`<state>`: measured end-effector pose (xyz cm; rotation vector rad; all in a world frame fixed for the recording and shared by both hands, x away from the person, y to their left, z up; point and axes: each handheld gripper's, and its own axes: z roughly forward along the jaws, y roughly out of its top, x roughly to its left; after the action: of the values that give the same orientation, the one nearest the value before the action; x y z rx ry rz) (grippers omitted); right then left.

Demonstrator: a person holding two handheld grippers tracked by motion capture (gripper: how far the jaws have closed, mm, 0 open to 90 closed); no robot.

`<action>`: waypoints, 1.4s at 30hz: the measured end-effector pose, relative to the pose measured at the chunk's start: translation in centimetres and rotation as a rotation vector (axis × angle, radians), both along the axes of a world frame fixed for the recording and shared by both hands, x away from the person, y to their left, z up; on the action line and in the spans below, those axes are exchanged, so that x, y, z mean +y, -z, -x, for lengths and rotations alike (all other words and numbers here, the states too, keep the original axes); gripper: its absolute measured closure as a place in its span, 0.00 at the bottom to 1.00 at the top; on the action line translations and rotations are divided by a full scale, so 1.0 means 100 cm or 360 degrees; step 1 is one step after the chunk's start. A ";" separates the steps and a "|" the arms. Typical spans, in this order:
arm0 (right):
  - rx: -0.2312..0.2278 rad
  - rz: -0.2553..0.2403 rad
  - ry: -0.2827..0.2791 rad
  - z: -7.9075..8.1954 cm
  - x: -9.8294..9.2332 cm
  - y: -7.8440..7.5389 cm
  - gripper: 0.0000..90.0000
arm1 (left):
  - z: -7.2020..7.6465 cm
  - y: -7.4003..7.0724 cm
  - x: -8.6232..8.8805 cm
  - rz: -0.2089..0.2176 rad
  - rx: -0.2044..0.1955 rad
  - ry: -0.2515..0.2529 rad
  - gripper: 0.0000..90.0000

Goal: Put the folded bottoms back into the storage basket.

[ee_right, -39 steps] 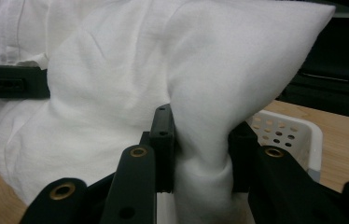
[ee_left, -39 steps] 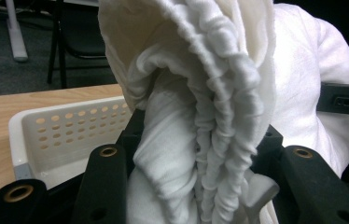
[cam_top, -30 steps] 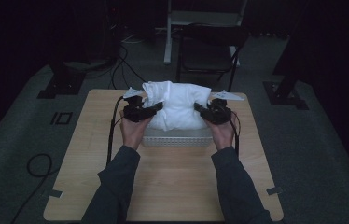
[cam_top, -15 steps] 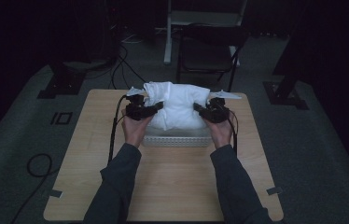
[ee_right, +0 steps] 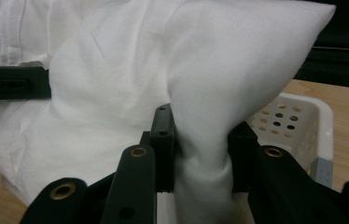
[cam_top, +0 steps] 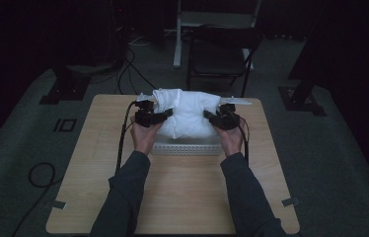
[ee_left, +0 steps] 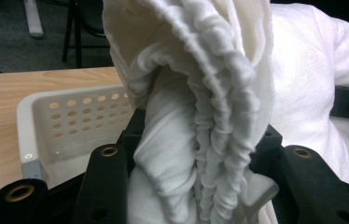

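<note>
— What do we have nearest us?

— Our two forearms on the wooden table [cam_top: 172, 197], a hand on each tool. The left gripper [cam_top: 165, 116] pinches a gathered fold at the left side of the white cloth [cam_top: 188, 116]; the right gripper [cam_top: 211, 117] pinches a bunched corner at its right side.

— And the cloth itself?

— Held bundled between them, over the white perforated basket [cam_top: 187, 148] at mid-table. Farther off, beyond the table, stands a dark chair [cam_top: 219, 54].
</note>
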<state>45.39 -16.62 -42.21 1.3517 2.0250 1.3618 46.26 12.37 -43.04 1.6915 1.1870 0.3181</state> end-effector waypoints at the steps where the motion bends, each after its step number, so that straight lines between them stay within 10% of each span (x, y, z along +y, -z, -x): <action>1: 0.0003 0.0001 0.0001 -0.001 0.000 0.001 0.79 | -0.001 0.001 0.000 -0.0001 0.0004 -0.0004 0.60; 42: 0.0146 0.0021 0.0043 -0.018 0.005 0.031 0.79 | -0.017 0.028 -0.008 -0.0114 0.0115 -0.0062 0.60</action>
<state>47.21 -16.07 -45.35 1.4551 2.0624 1.2949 47.95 11.60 -45.87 1.7563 1.2761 0.3295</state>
